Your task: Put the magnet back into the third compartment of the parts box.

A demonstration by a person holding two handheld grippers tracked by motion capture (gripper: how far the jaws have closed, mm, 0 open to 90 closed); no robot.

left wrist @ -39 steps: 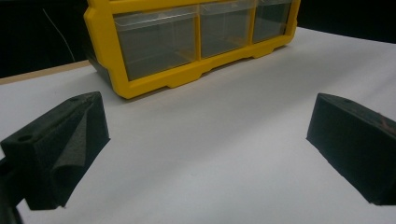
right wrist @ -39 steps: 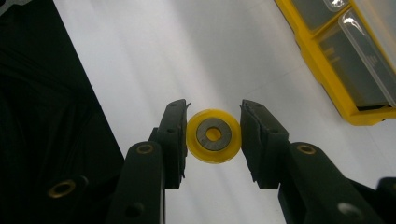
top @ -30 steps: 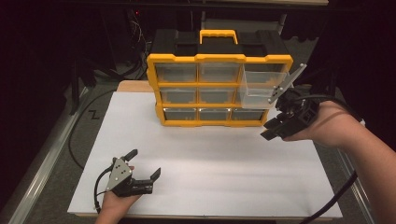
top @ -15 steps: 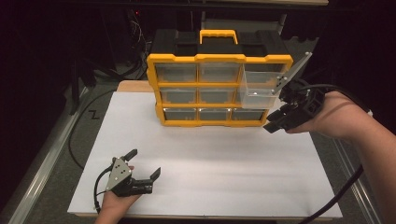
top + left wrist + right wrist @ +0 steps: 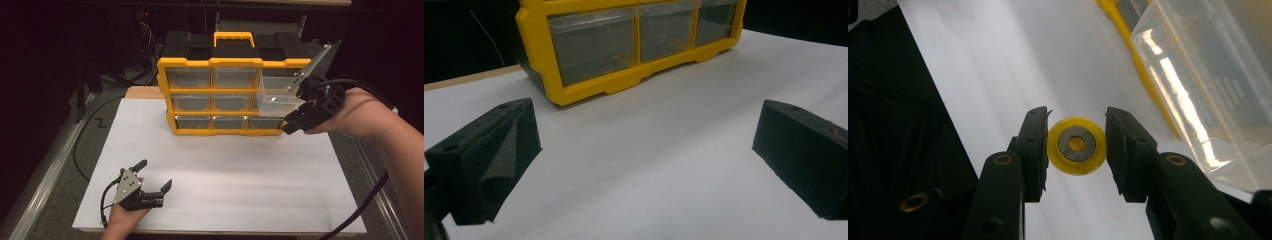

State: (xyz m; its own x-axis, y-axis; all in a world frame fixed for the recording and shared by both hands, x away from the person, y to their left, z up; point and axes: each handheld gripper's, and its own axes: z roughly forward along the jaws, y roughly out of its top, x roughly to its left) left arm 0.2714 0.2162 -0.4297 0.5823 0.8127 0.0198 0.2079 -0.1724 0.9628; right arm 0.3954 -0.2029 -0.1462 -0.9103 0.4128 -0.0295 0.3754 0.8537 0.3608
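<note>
The right claw (image 5: pixel 1076 150) pinches a small yellow wheel with a grey metal hub (image 5: pixel 1077 145), its two black jaws pressed against the wheel's rim on either side. Over the last second this claw has risen from low beside the organizer's bottom row to the open clear drawer (image 5: pixel 276 92), which stands pulled out of the top right slot just above and ahead of the jaws; in the right claw's own view the drawer's clear wall (image 5: pixel 1218 80) sits up and to one side of the wheel, close but apart. The wheel now looks one short move from being dropped into that drawer, though it is not yet over the opening. Behind the drawer stands the yellow and black organizer (image 5: pixel 235 87) on the white sheet (image 5: pixel 225 190). Well away, near the sheet's front edge, the left claw (image 5: pixel 154 176) rests with its jaws spread and empty, unmoved.
</note>
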